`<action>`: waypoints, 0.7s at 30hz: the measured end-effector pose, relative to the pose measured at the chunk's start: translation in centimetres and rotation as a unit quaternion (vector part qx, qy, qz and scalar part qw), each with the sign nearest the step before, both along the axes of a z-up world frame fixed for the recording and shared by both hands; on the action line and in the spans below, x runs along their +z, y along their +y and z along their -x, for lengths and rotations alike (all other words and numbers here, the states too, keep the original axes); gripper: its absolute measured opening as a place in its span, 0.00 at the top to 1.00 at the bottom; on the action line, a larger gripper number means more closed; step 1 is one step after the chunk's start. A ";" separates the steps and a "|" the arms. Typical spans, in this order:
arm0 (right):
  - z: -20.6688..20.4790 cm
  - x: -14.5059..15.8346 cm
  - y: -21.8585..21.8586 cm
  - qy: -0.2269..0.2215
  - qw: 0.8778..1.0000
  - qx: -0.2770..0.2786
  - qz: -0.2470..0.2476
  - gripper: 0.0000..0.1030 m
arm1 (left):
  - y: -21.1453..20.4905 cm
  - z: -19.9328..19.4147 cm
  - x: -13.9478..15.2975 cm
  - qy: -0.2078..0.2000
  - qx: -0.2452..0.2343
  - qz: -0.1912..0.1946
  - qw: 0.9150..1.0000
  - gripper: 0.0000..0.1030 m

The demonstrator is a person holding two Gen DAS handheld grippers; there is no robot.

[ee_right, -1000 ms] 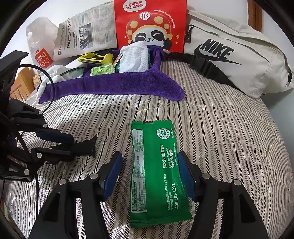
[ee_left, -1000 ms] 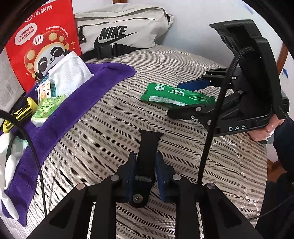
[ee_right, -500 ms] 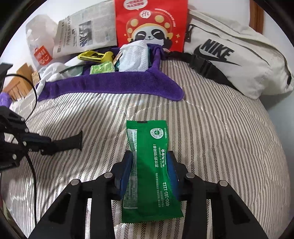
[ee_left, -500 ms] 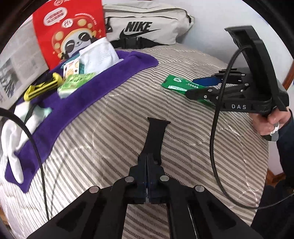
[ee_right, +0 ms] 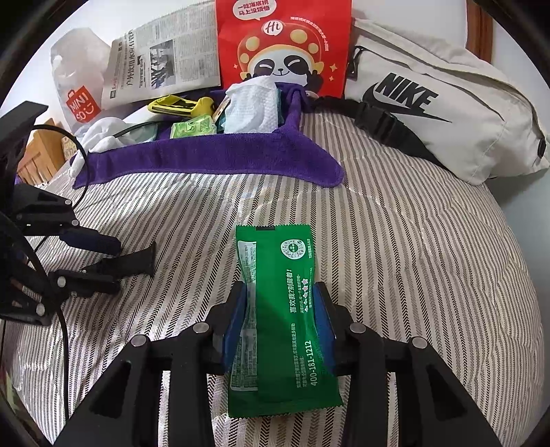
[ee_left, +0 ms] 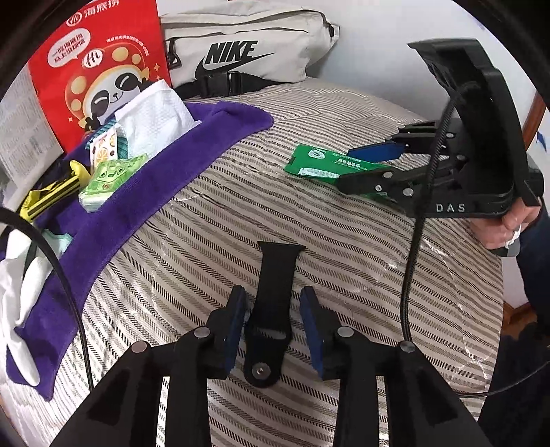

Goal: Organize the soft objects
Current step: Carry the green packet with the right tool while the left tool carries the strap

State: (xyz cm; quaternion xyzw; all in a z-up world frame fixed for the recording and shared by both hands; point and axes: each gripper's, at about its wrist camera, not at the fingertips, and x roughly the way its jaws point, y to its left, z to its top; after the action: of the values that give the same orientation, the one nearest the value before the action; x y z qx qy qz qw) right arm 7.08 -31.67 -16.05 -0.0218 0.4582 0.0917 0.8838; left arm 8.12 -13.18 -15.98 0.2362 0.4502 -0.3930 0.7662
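Home bedroom. Evidence: striped quilt (ee_right: 395,240) over a padded bed, wooden frame (ee_right: 479,31) at white wall. Personal clutter along far edge: waist bag (ee_right: 447,103), red paper bag (ee_right: 285,44), newspaper (ee_right: 165,58), shop bag (ee_right: 75,75), purple towel (ee_right: 206,161) w/ tissue packs.

The striped bed (ee_right: 395,240) ahead of me is bare; the purple towel (ee_right: 206,161) and Nike bag (ee_right: 447,113) block the far edge.
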 end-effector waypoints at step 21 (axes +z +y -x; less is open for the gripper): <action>-0.8 0.5 0.5 0.014 1.000 -0.013 0.003 0.65 | 1.7 1.0 0.6 0.014 0.057 0.029 0.998 0.80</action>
State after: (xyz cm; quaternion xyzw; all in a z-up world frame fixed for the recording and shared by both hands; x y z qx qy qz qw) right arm 7.87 -31.13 -15.58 -0.0172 0.4712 0.0797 0.8783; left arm 7.13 -11.49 -15.43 0.1819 0.4623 -0.3649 0.7874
